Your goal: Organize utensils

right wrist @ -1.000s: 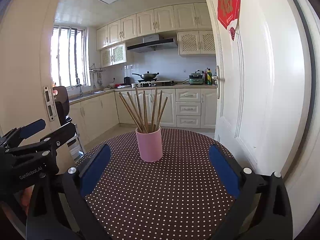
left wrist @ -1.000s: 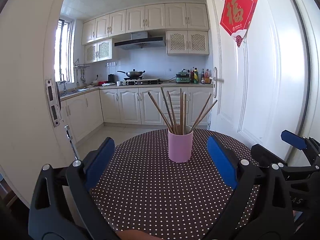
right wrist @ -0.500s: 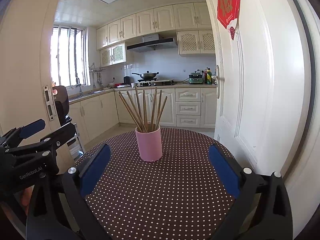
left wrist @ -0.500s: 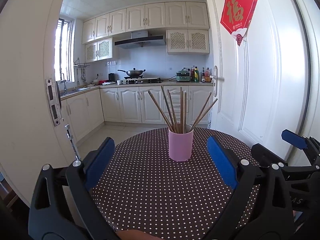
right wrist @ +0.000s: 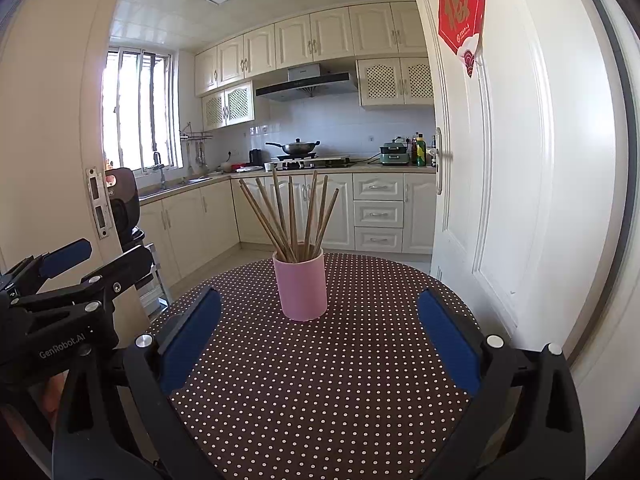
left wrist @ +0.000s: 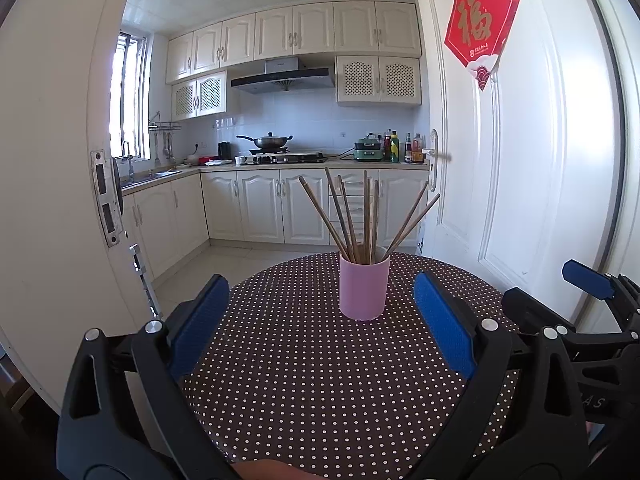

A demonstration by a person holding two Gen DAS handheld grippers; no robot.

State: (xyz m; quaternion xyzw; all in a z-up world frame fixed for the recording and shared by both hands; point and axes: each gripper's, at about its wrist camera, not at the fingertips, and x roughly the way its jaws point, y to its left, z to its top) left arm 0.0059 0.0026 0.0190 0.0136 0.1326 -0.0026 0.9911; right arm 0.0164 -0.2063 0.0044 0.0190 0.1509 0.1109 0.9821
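Left wrist view. The left gripper [left wrist: 320, 320] hovers low over the near part of the bench [left wrist: 304, 384], its jaws spread wide and holding nothing. A pink cup [left wrist: 364, 288] stands upright near the far middle of the bench, seen between the two blue pads. A bundle of chopsticks [left wrist: 362, 216] stands in the cup, fanned out, tips up. The right gripper [left wrist: 576, 320] shows at the right edge, beside the bench. Against the pictures of the last second, nothing has shifted apart from a very slight drift of the camera: the cup, the chopsticks and the jaws are as they were.

Right wrist view. The right gripper [right wrist: 320, 340] likewise hovers short of the cup [right wrist: 302, 286], jaws spread and empty. The chopsticks [right wrist: 290, 216] all lean inside the cup; none lies loose on the visible part of the bench [right wrist: 320, 392]. The left gripper [right wrist: 60, 280] appears at the left edge, jaws parted. Here too the last second brings no visible change.

Reading. The utensils stand gathered in the cup, which is how an organizing task would leave them. The same scene would equally fit a moment when they are about to be drawn out and sorted; the stillness of both grippers settles neither.
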